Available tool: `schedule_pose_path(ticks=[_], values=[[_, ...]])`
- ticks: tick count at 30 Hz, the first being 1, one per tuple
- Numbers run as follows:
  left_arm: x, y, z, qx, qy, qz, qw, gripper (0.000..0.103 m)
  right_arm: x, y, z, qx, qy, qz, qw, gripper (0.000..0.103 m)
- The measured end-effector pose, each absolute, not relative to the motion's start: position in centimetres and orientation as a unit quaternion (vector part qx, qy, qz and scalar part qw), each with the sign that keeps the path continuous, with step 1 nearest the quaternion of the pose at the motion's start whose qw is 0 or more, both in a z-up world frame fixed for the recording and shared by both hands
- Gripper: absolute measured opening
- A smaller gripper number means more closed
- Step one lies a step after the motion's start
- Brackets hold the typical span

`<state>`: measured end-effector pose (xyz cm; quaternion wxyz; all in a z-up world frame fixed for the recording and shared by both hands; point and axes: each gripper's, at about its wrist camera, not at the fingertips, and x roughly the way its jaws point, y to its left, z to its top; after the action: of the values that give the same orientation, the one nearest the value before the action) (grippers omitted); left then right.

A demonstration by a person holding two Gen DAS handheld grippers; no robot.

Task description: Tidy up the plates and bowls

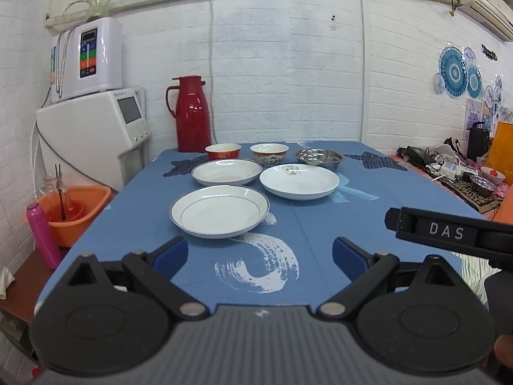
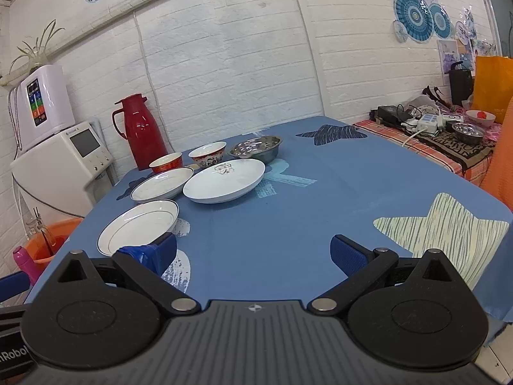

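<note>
left wrist / tool: my left tool hangs over the near edge of the table, pads wide apart, nothing between them.
left wrist / task items: near plate sits toward the left edge; rimmed plate and printed plate are behind it. Red bowl, patterned bowl and steel bowl line the far edge.
left wrist / contents: every plate and bowl looks empty from here.
left wrist / risk: I judge the glazed rims slippery; a shallow pinch could let a plate tip out. The right unit pokes in at the right, so the two could clash.
right wrist / tool: my right tool is spread too, holding nothing, over bare cloth at the near edge.
right wrist / risk: rimmed plate and printed plate look close to touching; lifting one carelessly may knock the other. Red thermos at the far-left corner could be swept over.
</note>
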<state>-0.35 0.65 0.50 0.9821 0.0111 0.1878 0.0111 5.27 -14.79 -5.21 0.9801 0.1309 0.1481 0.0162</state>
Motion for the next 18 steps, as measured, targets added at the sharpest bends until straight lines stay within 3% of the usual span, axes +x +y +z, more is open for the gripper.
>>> schedule_pose_path(ticks=[18], values=[[0.11, 1.39, 0.20, 0.000, 0.200, 0.019, 0.980, 0.096, 5.35, -14.61, -5.19, 0.123, 0.152, 0.011, 0.981, 0.090]])
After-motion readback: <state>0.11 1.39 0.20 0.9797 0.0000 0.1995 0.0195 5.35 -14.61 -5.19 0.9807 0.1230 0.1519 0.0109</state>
